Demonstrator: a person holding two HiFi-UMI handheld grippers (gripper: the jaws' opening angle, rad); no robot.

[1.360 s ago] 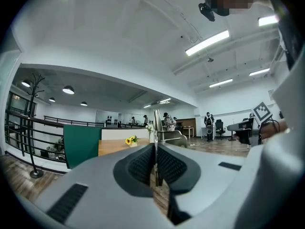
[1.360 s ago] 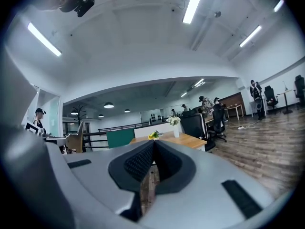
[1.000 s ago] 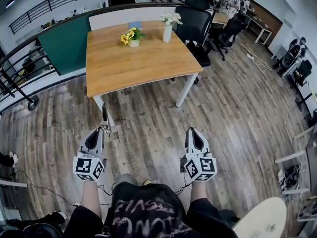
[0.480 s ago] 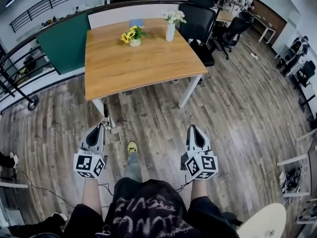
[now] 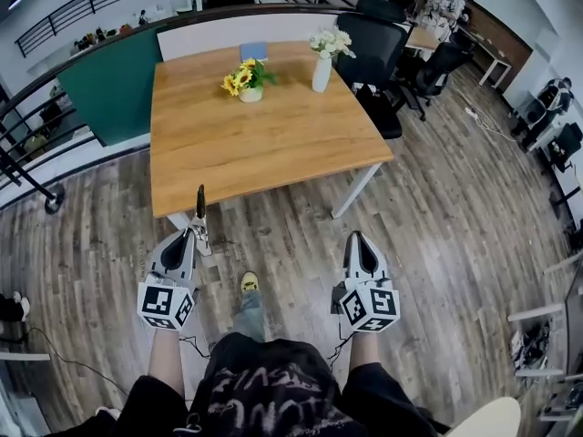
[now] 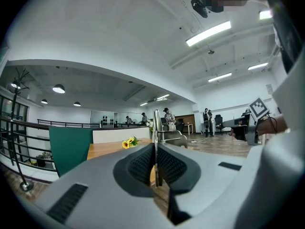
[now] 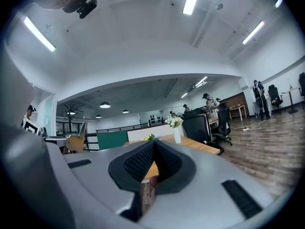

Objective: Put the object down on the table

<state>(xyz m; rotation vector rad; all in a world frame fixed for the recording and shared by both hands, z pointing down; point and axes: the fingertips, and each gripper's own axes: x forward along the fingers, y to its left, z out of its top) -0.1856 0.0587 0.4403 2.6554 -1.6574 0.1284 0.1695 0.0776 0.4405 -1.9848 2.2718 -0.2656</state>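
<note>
Table (image 5: 273,144) stands straight ahead of me. Both my grippers hang over the floor (image 5: 437,208) short of its near edge: left gripper (image 5: 189,234) by the near left corner, right gripper (image 5: 357,237) well apart to its right, my shoe (image 5: 248,282) between them. A thin object (image 5: 200,206) juts forward from the left gripper. On the table's far half, a flower pot (image 5: 248,82) sits left and a vase (image 5: 322,69) right. A chair (image 5: 369,44) stands behind the far right corner, and a partition (image 5: 109,85) runs along the left.
</note>
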